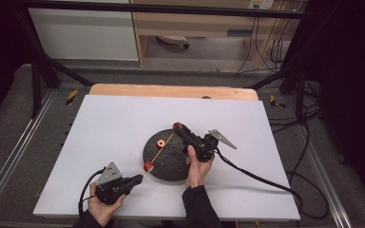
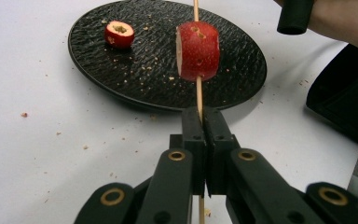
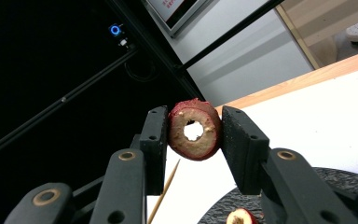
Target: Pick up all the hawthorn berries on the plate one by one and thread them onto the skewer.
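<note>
Between right gripper fingers — cored red fruit; skewer opposite.

Both hand-held grippers, left and right, are clamped.

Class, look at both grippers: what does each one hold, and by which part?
The left gripper pinches the wooden skewer below its threaded fruit piece. The right gripper clamps a cored fruit ring by its outer sides.

- A white tabletop with a bare wooden strip along its far edge.
- A round black textured plate lies on the tabletop, right of centre, towards the near edge.
- Small brown crumbs are scattered on the white surface near the plate.
</note>
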Available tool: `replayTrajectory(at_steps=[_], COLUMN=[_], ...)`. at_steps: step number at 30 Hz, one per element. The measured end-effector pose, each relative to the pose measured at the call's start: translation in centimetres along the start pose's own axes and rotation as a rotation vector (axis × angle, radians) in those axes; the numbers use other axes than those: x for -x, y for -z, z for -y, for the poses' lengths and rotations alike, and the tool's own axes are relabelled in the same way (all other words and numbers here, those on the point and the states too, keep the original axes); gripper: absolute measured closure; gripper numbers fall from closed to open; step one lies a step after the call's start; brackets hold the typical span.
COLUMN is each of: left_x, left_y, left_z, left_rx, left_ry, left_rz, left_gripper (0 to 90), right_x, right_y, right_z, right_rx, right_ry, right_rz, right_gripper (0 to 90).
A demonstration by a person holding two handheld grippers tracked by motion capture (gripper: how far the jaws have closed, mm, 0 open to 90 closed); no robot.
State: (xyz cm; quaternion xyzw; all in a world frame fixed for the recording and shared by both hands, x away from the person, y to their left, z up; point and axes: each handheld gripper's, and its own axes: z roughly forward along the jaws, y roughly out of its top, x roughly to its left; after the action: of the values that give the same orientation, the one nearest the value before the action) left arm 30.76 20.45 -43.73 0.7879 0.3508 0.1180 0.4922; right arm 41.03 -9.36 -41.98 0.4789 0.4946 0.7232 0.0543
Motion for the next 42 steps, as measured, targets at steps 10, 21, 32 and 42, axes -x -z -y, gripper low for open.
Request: replayTrajectory(at_steps=[10,21,32,42], left_x=[0.3,0.9,1.3,1.4], left_y=[-0.4,-0.9,-2.0,-2.8], left_z=[-0.1,-0.3,-0.4,-1.3], left_rx=[0.014,0.043,0.068,0.074], left_ry=[0.004,0.036,0.076,0.085], left_rz=[0.003,-0.005,-0.017,-0.028], left_gripper=[88.6,88.6,88.6,88.6], right_x=[-0.1,-0.2,-0.1,-0.1], right_y=[0.1,0.1,0.0,0.1], right_z=[0.2,0.5,1.1,1.9], right_rx=[0.009,0.013,0.003,-0.007], right_ry=[-0.011,-0.026,-0.040,-0.051], right_rz=[-0.016,-0.027,-0.031,-0.034], right_gripper=[62.8,62.8,62.8,62.9])
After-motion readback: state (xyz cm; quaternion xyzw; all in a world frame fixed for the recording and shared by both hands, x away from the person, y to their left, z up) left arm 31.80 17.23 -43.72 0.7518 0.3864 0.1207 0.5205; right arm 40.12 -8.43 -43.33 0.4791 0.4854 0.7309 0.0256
